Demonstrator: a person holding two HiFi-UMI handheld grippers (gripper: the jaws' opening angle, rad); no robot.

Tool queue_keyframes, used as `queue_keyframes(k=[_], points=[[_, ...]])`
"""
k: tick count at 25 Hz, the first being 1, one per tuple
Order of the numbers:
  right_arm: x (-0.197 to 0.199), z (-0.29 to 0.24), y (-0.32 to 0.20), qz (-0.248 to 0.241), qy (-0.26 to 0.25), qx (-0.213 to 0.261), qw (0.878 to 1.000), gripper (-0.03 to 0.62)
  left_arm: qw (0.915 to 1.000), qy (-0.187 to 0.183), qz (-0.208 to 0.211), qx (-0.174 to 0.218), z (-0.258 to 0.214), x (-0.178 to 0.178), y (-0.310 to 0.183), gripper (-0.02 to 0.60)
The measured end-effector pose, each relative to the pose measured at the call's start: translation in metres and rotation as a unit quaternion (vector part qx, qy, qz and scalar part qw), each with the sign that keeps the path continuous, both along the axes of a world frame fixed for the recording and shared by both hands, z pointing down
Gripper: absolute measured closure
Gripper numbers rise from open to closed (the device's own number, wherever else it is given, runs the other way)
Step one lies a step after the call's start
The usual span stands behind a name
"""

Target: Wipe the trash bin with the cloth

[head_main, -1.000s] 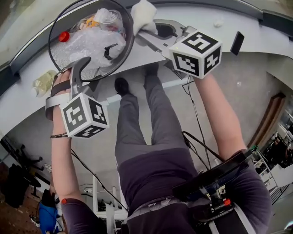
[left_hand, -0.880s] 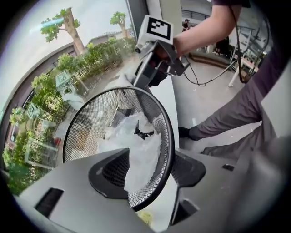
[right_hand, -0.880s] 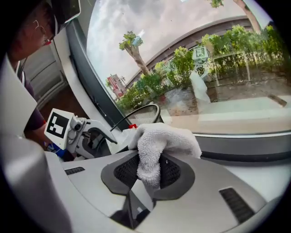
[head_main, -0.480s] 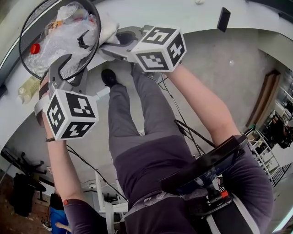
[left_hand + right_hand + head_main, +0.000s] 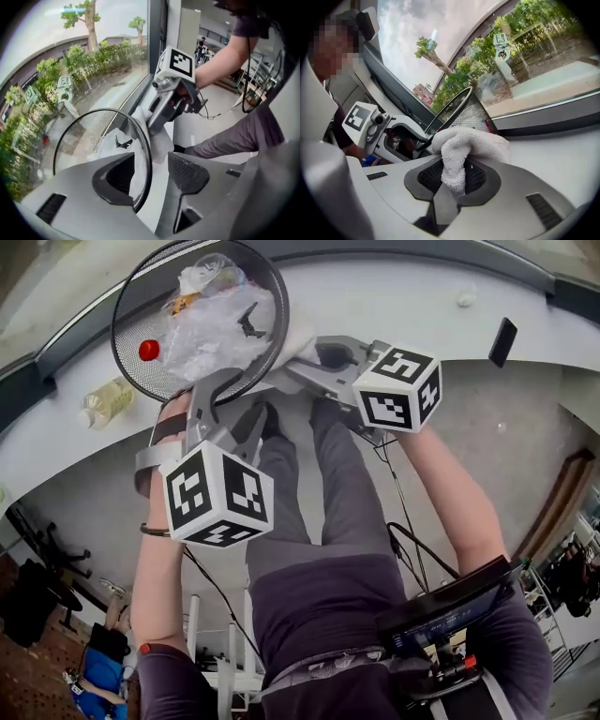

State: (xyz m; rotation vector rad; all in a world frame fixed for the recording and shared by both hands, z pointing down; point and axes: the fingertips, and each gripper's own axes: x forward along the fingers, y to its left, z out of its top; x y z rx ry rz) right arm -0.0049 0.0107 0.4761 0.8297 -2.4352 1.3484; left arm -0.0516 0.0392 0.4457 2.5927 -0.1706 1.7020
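The right tongs [image 5: 450, 176] pinch the cloth [image 5: 464, 145] up against the bin [image 5: 131, 348] rim, so I'd say the wiping's barely started. The left tongs [image 5: 154, 171] have just been closing around the rim and aren't gripping it yet.

- The right gripper [image 5: 453, 172] fills the lower foreground, its grey jaws closed on a white terry cloth [image 5: 466, 147].
- The cloth is pinched between the two dark meshed pads [image 5: 480, 176], and bunches into a thick fold above them.
- Just behind the cloth stands the black mesh trash bin [image 5: 472, 117], its round rim tilted towards the camera.
- At the left is the left gripper [image 5: 415, 141], carrying a marker cube [image 5: 358, 119]. Its jaws have just been closing, with the bin's rim between them.
- A white ledge [image 5: 562, 159] runs to the right, under a window [image 5: 520, 61] showing trees and cloudy sky.
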Motion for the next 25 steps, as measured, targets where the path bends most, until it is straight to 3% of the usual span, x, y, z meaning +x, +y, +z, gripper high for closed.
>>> queue_keyframes(k=[3,6,9,15,25], points=[[0.029,-0.013,-0.029,0.037,0.019,0.022,0.999,0.517,0.9946,-0.065,0.053,0.061,0.008,-0.031,-0.014,0.38],[0.05,-0.027,-0.064,0.065,0.048,0.058,0.995,0.517,0.9878,-0.111,0.083,0.071,0.026,-0.052,-0.021,0.38],[0.05,-0.033,-0.085,0.07,0.061,0.079,0.993,0.517,0.9912,-0.095,0.058,0.071,0.028,-0.049,-0.026,0.391],[0.039,-0.027,-0.06,0.071,0.027,0.049,0.996,0.519,0.9988,-0.05,-0.001,-0.004,0.015,-0.028,-0.014,0.414],[-0.015,-0.001,0.001,-0.008,0.01,0.013,1.0,0.517,0.9967,-0.031,-0.074,-0.012,0.01,-0.006,-0.017,0.43]])
